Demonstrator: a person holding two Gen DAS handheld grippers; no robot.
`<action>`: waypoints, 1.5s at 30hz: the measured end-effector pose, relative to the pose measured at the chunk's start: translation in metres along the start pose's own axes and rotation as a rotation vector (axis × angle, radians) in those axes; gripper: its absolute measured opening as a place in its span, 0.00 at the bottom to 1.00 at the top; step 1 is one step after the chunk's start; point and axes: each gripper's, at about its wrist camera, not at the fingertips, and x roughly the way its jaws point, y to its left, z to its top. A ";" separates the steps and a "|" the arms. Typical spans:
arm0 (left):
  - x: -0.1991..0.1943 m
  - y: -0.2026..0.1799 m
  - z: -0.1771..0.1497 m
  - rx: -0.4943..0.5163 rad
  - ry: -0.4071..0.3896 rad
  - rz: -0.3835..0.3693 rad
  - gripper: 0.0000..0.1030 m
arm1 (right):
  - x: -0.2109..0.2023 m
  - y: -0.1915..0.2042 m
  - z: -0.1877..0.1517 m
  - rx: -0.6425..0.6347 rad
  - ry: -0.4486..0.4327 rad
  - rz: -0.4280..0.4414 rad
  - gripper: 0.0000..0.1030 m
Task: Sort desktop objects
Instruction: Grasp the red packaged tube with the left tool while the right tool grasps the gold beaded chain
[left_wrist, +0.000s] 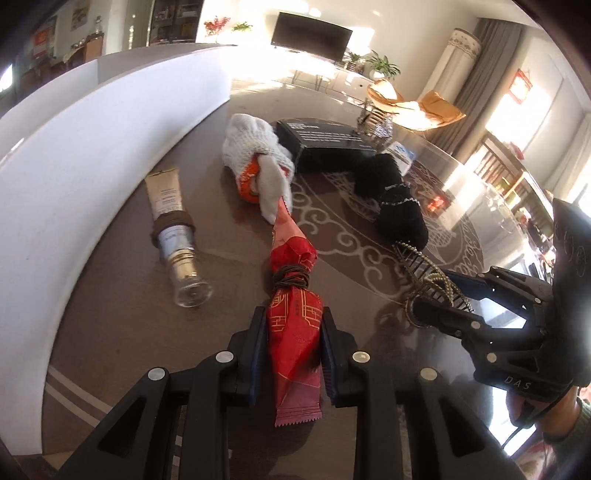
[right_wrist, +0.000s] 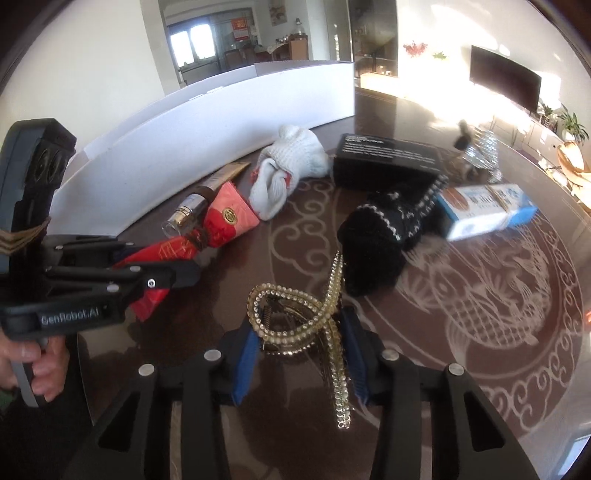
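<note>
In the left wrist view my left gripper (left_wrist: 293, 332) is shut on the lower end of a red snack packet (left_wrist: 291, 258), which has a brown band tied round its middle. The packet (right_wrist: 229, 218) also shows in the right wrist view, slanting up out of the left gripper (right_wrist: 177, 267). My right gripper (right_wrist: 299, 343) is shut on a gold beaded hair clip (right_wrist: 295, 306), its blue pads touching the clip on both sides. In the left wrist view the same clip (left_wrist: 417, 266) sticks out of the right gripper (left_wrist: 432, 295), low over the table.
A long white box wall (left_wrist: 92, 155) curves along the left. On the dark patterned table (left_wrist: 351, 236) lie a cosmetic tube (left_wrist: 173, 221), a white glove (left_wrist: 258, 147), a black box (left_wrist: 328, 142), a black knit item (left_wrist: 399, 210) and a blue carton (right_wrist: 487, 210).
</note>
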 end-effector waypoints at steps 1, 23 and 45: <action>0.002 -0.008 -0.001 0.030 0.011 -0.029 0.25 | -0.012 -0.009 -0.011 0.021 -0.004 -0.022 0.42; 0.020 -0.039 -0.009 0.184 0.037 0.200 1.00 | -0.042 -0.053 -0.064 0.122 0.020 -0.223 1.00; 0.026 -0.054 -0.005 0.212 0.053 0.179 1.00 | -0.040 -0.055 -0.063 0.113 0.039 -0.209 1.00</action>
